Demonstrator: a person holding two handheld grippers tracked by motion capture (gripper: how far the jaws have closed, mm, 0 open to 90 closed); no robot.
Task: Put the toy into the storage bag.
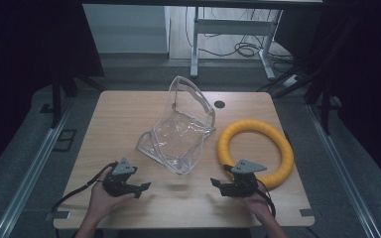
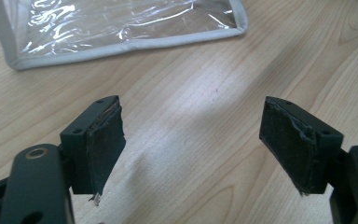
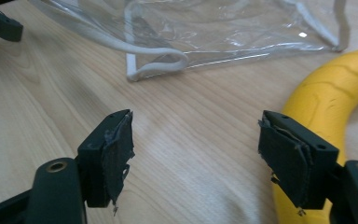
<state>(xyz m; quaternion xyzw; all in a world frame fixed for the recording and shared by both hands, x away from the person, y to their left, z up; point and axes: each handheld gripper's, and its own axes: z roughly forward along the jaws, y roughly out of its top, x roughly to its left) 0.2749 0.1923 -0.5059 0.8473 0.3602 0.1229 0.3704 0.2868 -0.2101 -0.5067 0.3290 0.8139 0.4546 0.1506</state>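
Clear plastic bag mid-table, yellow ring just right of it; left gripper and right gripper wide, empty, over bare wood; recommended: pinch the bag's piped rim, not slack film.

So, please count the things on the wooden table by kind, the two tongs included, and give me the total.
Clear plastic bag: 1
Yellow ring: 1
Tongs, both open and holding nothing: 2, left tongs, right tongs
Total: 4
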